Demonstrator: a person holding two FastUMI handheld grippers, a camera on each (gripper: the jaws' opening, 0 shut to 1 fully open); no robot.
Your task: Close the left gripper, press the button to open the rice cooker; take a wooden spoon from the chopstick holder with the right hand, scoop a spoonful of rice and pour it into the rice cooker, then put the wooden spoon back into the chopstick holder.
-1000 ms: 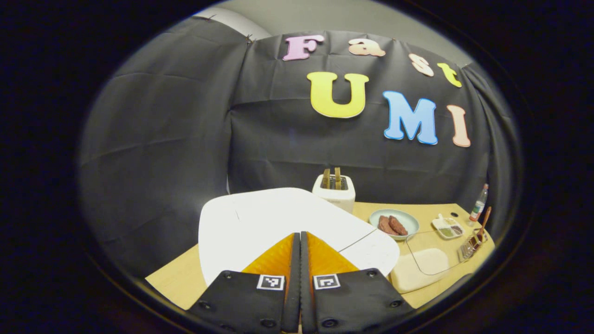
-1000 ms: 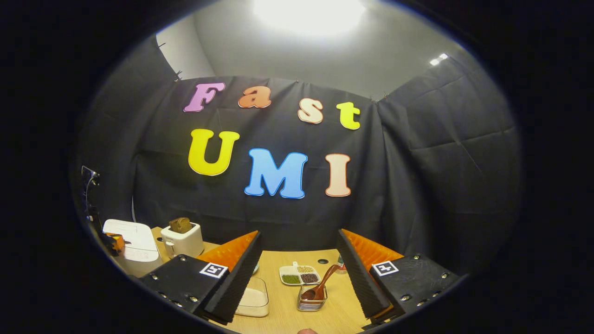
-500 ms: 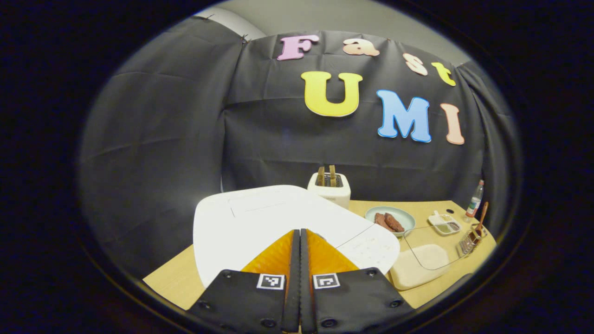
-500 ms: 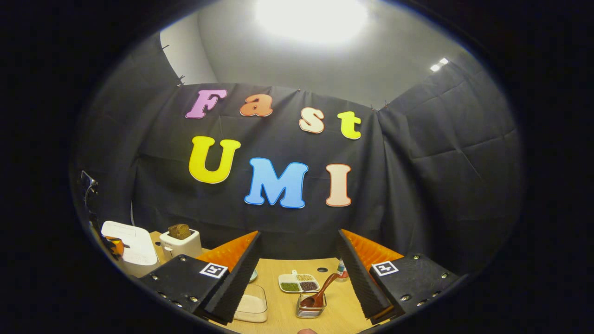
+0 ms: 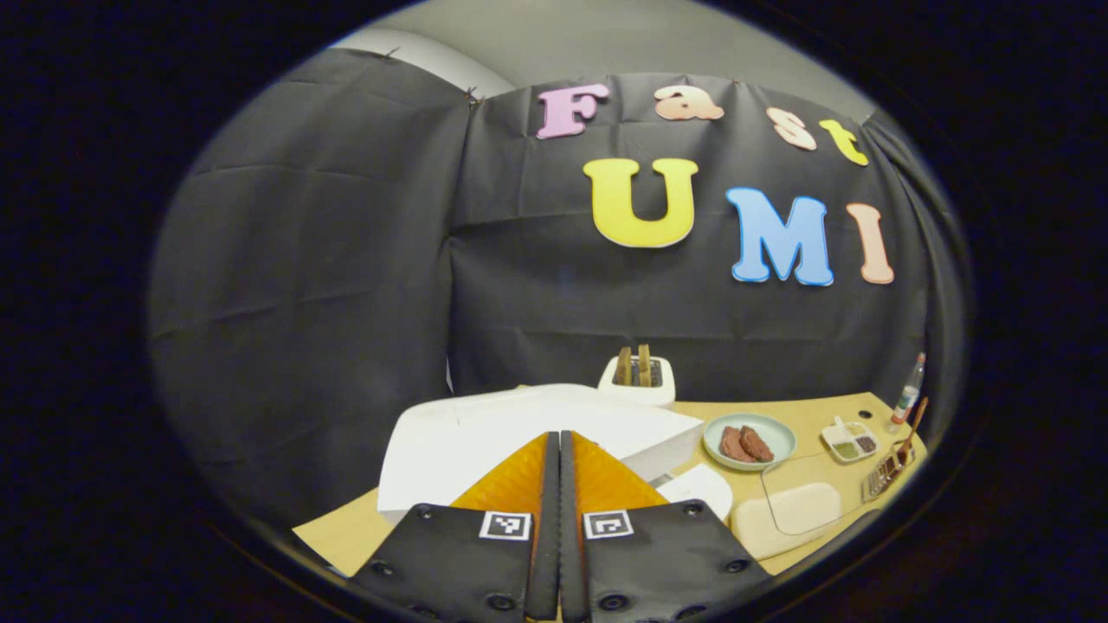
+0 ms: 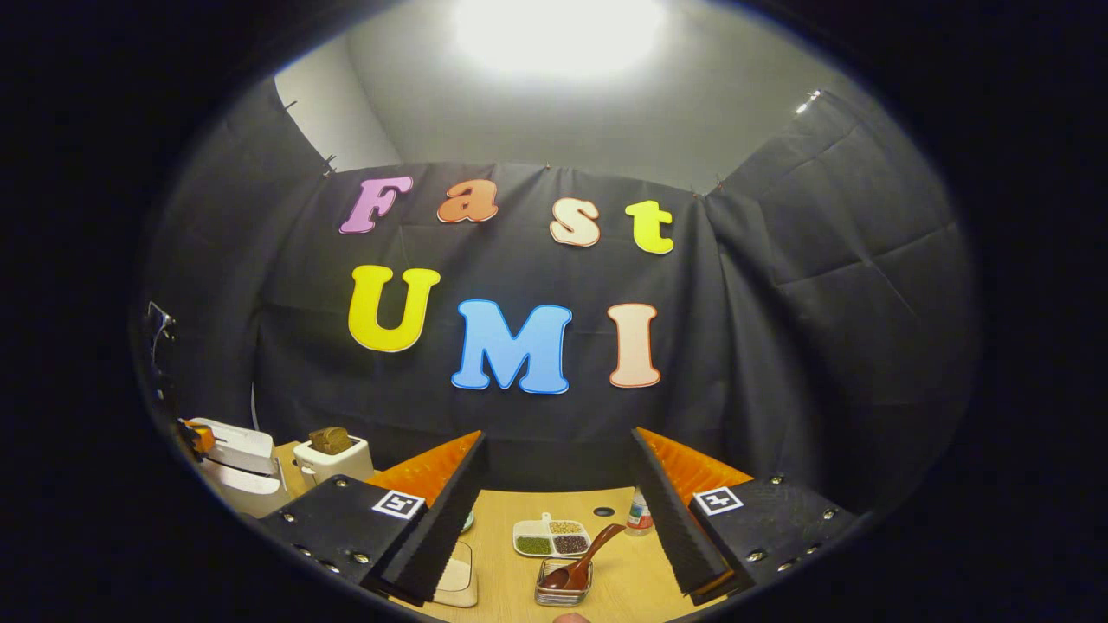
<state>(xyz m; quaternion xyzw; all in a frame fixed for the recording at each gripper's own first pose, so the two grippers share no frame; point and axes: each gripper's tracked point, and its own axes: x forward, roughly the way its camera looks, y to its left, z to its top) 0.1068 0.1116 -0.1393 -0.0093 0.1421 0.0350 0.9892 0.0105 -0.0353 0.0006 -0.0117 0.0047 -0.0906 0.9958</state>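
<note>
The left gripper view looks across the white rice cooker (image 5: 537, 433), its lid lifted off the body at the front, with a plate of meat (image 5: 749, 439) to its right. The right gripper view sees that cooker (image 6: 238, 467) from the side, a gap between lid and body. The left gripper (image 5: 559, 450) has its jaws pressed together, holding nothing, just above the lid. The right gripper (image 6: 558, 497) hangs with jaws wide and empty above the wooden spoon (image 6: 582, 562), which stands in the chopstick holder (image 6: 563, 593) beside the container of rice (image 6: 454, 578).
</note>
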